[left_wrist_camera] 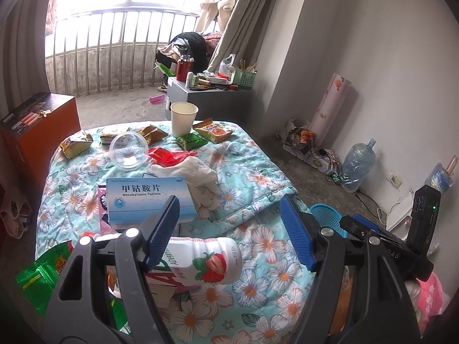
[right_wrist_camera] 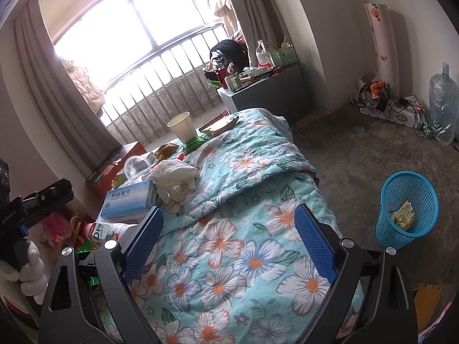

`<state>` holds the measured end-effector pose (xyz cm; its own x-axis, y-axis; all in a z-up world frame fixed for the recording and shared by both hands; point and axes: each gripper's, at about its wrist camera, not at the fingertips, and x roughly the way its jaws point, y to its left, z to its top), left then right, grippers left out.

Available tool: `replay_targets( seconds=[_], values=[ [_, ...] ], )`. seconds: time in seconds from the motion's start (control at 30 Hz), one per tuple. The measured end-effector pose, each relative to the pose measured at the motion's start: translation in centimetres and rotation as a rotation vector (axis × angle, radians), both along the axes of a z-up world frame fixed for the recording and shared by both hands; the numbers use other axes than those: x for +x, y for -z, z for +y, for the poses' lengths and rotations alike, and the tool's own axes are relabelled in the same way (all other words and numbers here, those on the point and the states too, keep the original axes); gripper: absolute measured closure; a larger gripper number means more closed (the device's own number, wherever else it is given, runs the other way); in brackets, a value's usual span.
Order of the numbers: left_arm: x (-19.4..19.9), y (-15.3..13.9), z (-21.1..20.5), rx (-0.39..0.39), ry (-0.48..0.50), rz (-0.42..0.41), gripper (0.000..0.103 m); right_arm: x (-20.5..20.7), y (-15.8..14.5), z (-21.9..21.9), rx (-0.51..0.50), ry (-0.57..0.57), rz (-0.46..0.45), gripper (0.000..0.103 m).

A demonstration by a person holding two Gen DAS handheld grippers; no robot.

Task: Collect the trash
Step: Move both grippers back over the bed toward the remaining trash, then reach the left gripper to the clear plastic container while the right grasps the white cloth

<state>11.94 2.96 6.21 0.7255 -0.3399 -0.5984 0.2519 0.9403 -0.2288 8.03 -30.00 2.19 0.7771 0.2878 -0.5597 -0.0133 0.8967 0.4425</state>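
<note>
Approach step: left gripper (left_wrist_camera: 229, 229) spread, empty, over strawberry bottle (left_wrist_camera: 200, 261) at frame bottom; right gripper (right_wrist_camera: 229, 243) spread too. Next: pinch bottle, carry to blue basket (right_wrist_camera: 407, 209).

The blue-and-white medicine box (left_wrist_camera: 150, 200) is displaying the Chinese characters "甲钴胺片" above the English line "Mecobalamin Tablets". The white strawberry drink bottle (left_wrist_camera: 200, 261) is showing large green letters, seemingly "AD", lying sideways; its smaller print is staying illegible. The black handle (right_wrist_camera: 17, 218) at the left edge of the right wrist view is carrying small white lettering too blurred to read.
</note>
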Motion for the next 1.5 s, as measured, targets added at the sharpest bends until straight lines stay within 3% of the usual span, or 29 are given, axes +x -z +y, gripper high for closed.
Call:
replay_targets(
  seconds=[0.3, 0.53, 0.73, 0.83, 0.97, 1.07, 1.17, 1.27, 1.5],
  values=[
    [1.5, -0.4, 3.9, 0.012, -0.098, -0.003, 0.035, 2.6, 2.5, 0.0, 0.089, -0.047, 0.069, 0.013],
    [4.3, -0.4, 5.2, 0.006, -0.109, 0.026, 0.035, 5.9, 2.5, 1.7, 0.196, -0.164, 0.098, 0.013],
    [9.1, -1.6, 6.3, 0.015, -0.069, 0.08, 0.035, 9.4, 1.6, 3.9, 0.22, -0.249, 0.113, 0.014],
    [12.5, -1.5, 7.1, 0.071, -0.066, 0.114, 0.035, 10.9, 1.7, 4.9, 0.222, -0.279, 0.132, 0.015],
    [17.3, 0.7, 7.5, 0.252, -0.048, 0.163, 0.035, 13.1, 2.8, 5.5, 0.315, -0.309, 0.2, 0.018],
    [20.3, 3.5, 7.8, 0.392, -0.045, 0.208, 0.044, 14.9, 3.6, 6.1, 0.374, -0.306, 0.252, 0.021],
    [23.0, 6.5, 8.4, 0.474, -0.034, 0.263, 0.052, 16.9, 3.8, 7.2, 0.382, -0.317, 0.275, 0.022],
    [25.0, 8.5, 9.4, 0.482, -0.048, 0.313, 0.053, 19.0, 3.9, 8.2, 0.371, -0.326, 0.302, 0.022],
    [27.7, 10.8, 10.9, 0.441, -0.064, 0.377, 0.071, 24.1, 5.6, 10.6, 0.291, -0.334, 0.353, 0.022]
  ],
)
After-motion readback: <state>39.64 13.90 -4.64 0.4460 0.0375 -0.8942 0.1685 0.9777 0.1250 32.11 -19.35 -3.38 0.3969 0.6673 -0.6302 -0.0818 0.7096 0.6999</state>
